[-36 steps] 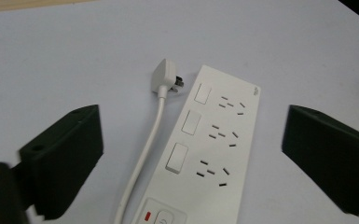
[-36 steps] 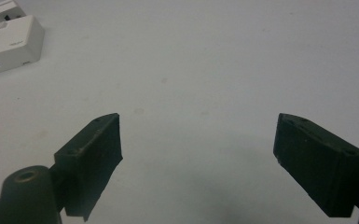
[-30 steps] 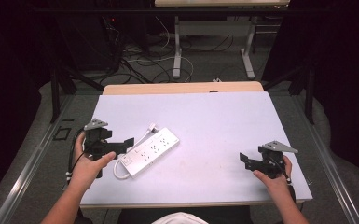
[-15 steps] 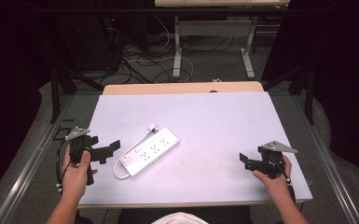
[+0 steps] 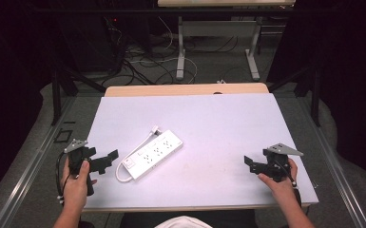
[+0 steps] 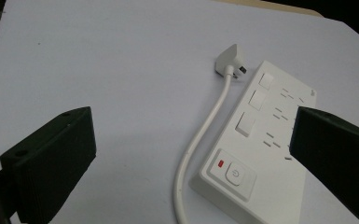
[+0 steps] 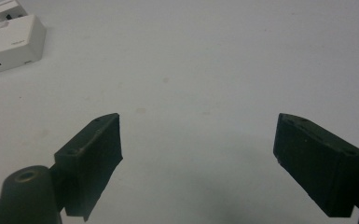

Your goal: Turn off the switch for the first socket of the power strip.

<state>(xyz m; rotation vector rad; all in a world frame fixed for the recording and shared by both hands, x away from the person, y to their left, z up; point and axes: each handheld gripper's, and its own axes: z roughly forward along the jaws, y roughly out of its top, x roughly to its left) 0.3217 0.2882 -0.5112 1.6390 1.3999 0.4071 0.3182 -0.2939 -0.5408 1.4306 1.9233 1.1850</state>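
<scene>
My left hand-held gripper [image 5: 105, 160] hangs at the left edge of the surface [image 5: 228, 123], jaws wide, just beside the white power strip [image 5: 153, 154]. There is bare room between the strip and my right hand-held gripper [image 5: 250, 164], also wide, near the right edge. The left gripper view cuts off the strip's far side. It is a smooth plastic block with a round cord [image 6: 200, 140].

This looks like a lab or recording workspace rather than a home. A plain white table [image 5: 228, 123] stands inside dark curtains [image 5: 9, 71] that close off both sides, and behind it loose cables [image 5: 138, 57] trail over a grey floor [image 5: 209, 61] around the metal legs of another desk [image 5: 180, 47]. A metal rail [image 5: 33, 161] runs along the floor at the left.
</scene>
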